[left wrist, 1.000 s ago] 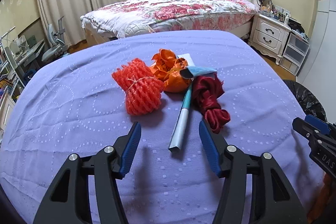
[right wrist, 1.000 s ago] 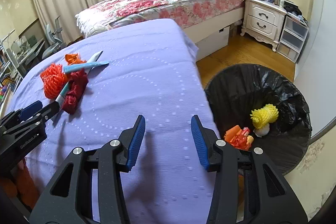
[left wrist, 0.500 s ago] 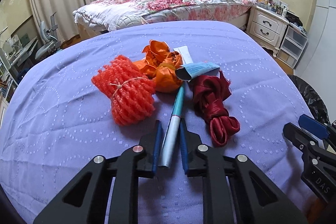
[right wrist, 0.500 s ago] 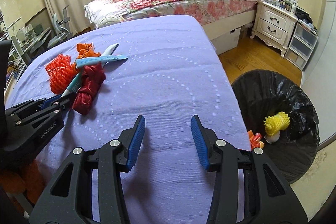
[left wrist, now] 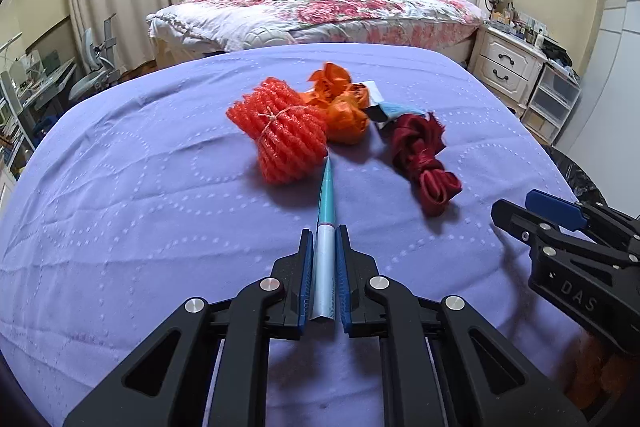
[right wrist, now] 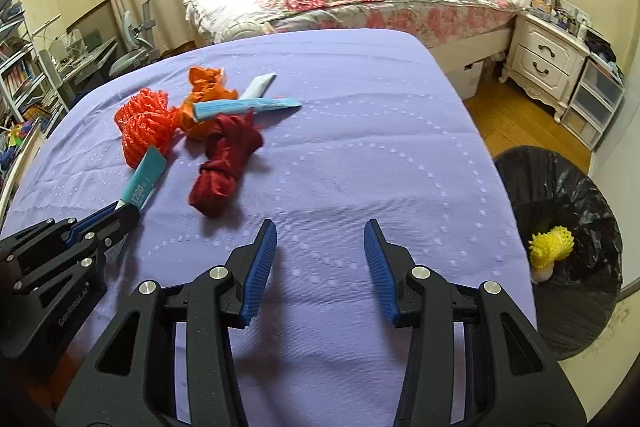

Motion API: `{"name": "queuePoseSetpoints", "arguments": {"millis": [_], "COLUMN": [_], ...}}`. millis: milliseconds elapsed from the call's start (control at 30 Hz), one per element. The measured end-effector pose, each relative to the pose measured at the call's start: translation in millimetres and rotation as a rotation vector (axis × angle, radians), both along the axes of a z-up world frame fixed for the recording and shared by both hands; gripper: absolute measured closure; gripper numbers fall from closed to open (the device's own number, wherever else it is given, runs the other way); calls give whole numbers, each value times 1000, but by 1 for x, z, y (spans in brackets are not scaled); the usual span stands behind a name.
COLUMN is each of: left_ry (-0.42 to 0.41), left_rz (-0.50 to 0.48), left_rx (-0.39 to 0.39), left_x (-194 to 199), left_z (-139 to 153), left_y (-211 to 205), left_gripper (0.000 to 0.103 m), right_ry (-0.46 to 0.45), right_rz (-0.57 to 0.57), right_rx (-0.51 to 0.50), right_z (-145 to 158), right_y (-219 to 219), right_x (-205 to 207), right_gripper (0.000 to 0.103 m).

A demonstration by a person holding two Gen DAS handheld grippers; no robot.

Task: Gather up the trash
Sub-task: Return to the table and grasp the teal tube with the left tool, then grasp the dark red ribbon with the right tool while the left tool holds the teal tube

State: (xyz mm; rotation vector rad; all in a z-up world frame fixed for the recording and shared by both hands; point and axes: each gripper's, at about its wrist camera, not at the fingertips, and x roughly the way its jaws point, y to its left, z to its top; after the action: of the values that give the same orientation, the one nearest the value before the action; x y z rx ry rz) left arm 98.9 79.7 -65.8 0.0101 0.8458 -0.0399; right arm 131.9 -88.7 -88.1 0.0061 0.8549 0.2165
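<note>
My left gripper is shut on a teal and white tube, held just above the purple table; it also shows in the right wrist view. A red foam net, an orange crumpled wrapper, a second blue tube and a dark red ribbon bundle lie together on the cloth. My right gripper is open and empty over the table's near right part. The black-lined trash bin stands on the floor at the right.
The bin holds a yellow foam net. A purple tablecloth covers the table. A bed and a white nightstand stand behind. A desk and shelves are at the left.
My left gripper closed on the teal tube, lifted it and drew it back from the pile. My right gripper swung left, toward the table.
</note>
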Motion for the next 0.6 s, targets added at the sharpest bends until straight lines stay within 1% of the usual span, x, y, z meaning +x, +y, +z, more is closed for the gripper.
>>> {"name": "queuePoseSetpoints", "arguments": {"millis": [233,300,333,600], "left_ry": [-5,-7,-8,-17], "left_rz": [58,70,77,135], "left_rx": [-21,-24,-27,-50], "left_x": [-11,-13,-15,-21], "left_z": [1,2,2,4], "left_y": [29,36,40,66], "left_gripper": [91,91,91,91], "right_ry": [-12,-16,-18,-11], "right_rz": [58,73,78,101], "right_rx": [-7,-7,-7,1], "right_z": [5,7,8,10], "right_y": [29,37,40,62], "right_x": [3,5,5,22], "right_gripper": [58,56,52,52]}}
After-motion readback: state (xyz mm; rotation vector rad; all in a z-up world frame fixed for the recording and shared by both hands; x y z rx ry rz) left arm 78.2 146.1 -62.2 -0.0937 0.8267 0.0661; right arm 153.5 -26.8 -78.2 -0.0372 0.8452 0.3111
